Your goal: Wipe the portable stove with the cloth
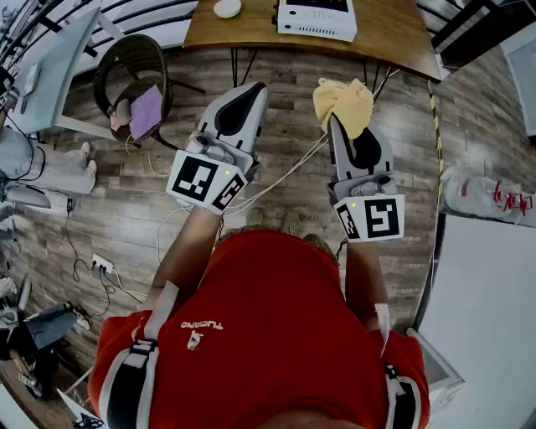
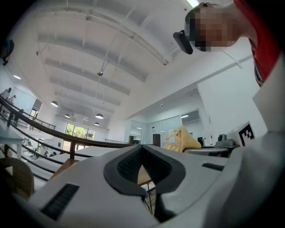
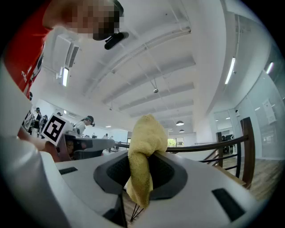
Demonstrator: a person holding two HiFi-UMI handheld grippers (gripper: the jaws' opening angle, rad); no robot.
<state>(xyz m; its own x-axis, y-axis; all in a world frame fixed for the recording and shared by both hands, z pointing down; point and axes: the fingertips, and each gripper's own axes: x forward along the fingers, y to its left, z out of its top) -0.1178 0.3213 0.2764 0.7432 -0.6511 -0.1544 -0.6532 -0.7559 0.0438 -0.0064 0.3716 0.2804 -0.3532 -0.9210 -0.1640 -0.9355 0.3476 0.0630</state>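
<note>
In the head view both grippers are held up in front of the person's chest, over the wooden floor. My right gripper (image 1: pixel 340 122) is shut on a crumpled yellow cloth (image 1: pixel 345 102). In the right gripper view the cloth (image 3: pixel 145 142) sticks up from between the closed jaws and hangs down through the gap. My left gripper (image 1: pixel 250 92) is shut with nothing in it, and its jaws meet tip to tip (image 2: pixel 142 150). The cloth (image 2: pixel 183 138) also shows off to the right in the left gripper view. The white portable stove (image 1: pixel 316 18) sits on the wooden table (image 1: pixel 394 38), beyond both grippers.
A wicker chair (image 1: pixel 126 63) holding a purple cloth (image 1: pixel 146 111) stands at the far left. A white round object (image 1: pixel 227 7) lies on the table. Cables and a power strip (image 1: pixel 102 264) run over the floor at left. A white surface (image 1: pixel 486 310) and a plastic bag (image 1: pixel 490 197) lie at right.
</note>
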